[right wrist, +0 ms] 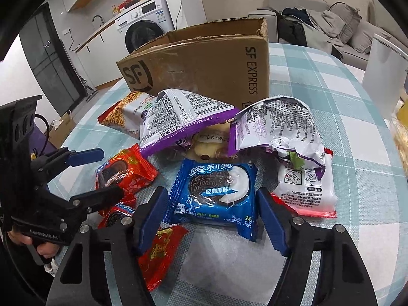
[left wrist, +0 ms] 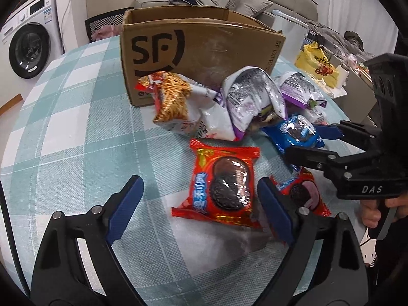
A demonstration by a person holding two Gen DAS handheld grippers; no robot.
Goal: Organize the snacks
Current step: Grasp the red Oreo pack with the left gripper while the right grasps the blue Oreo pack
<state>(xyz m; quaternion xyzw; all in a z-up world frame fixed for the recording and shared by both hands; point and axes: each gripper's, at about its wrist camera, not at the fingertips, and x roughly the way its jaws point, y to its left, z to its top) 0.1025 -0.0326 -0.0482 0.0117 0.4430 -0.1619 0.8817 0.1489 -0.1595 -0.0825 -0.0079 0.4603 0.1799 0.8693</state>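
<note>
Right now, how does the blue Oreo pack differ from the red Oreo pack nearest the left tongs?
The blue Oreo pack sits between the open right tongs; the red Oreo pack sits between the open left tongs. Blue shows white cream art; red shows dark filling. Both lie flat, ungripped, on the checked tablecloth.

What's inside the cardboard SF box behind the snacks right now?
Only the inner walls near the rim of the cardboard box show, bare brown card. Its front wall hides the floor and lower part, so any contents cannot be seen.

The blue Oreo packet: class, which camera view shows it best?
The right wrist view: the blue Oreo packet lies face-up, fully visible, between the open right gripper fingers. The left wrist view shows it smaller, partly hidden behind that gripper.
</note>
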